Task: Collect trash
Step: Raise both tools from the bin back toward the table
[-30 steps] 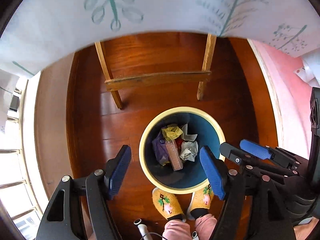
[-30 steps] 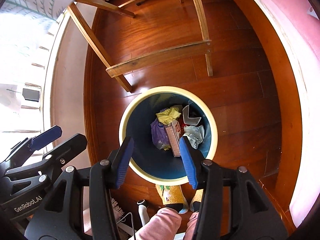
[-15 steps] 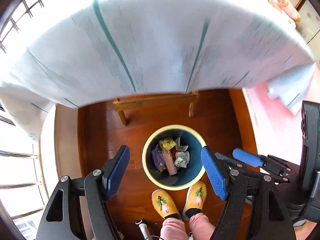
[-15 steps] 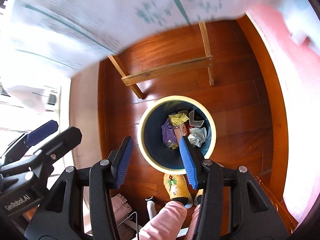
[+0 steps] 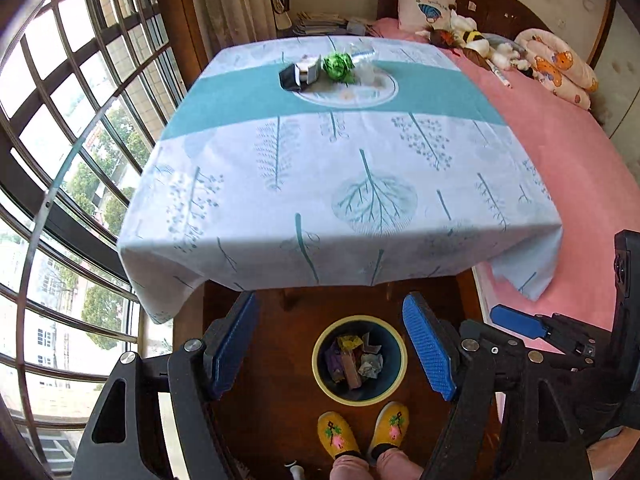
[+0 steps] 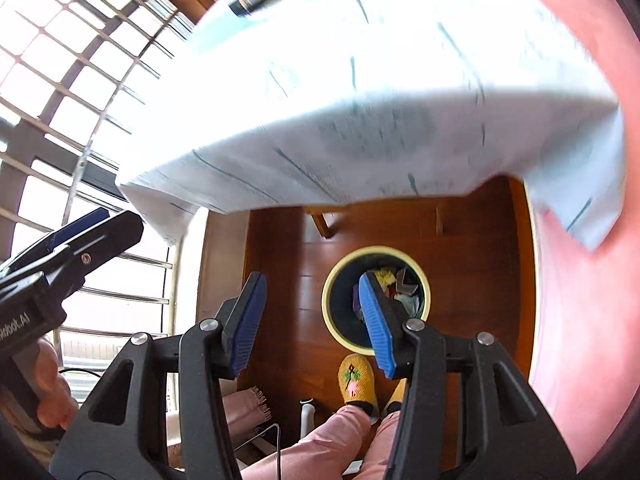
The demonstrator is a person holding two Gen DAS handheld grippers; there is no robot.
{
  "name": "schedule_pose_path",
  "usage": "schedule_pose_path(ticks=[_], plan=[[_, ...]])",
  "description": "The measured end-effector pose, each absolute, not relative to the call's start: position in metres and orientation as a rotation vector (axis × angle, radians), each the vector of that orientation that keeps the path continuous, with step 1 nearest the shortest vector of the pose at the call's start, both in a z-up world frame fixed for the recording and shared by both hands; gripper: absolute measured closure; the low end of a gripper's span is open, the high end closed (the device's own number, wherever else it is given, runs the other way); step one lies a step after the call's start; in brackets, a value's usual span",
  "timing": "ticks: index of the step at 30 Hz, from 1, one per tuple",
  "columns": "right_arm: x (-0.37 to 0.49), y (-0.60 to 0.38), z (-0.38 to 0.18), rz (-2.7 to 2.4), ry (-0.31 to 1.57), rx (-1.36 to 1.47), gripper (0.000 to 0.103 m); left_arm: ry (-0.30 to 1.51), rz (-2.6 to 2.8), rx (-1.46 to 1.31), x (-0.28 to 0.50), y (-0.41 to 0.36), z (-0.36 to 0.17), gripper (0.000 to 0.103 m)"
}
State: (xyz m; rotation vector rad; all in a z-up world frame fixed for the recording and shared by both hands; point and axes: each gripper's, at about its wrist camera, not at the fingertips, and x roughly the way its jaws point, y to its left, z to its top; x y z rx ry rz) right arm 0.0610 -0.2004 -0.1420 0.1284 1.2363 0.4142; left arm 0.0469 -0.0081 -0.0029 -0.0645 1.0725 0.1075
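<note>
Holding Over the Bin, Trash Left on Table

We hold the left gripper and right gripper released, empty. Bin on floor by table's near edge, within dropping reach. Green wrapper, box near table's far edge: 2 uncollected.

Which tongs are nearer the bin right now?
Neither clearly. Both tongs, left and right, hang open and empty above the bin on the floor. The left straddle it in view; the right sit slightly to its left.
</note>
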Motion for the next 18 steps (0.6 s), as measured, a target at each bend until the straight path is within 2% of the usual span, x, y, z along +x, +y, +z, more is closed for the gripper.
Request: schedule_pose_path(ticks=[8,18], plan=[[0.079,-0.2,-0.043,0.508,1.072,0.111,0.056,0.986,0.211,-0.116,0.053,0.018,0.086,0.027],[0.131,-0.177,0.05,0.592,0.971,0.118,0.056,0.964,0.263,-0.105,0.098,0.056,0.144,0.027]])
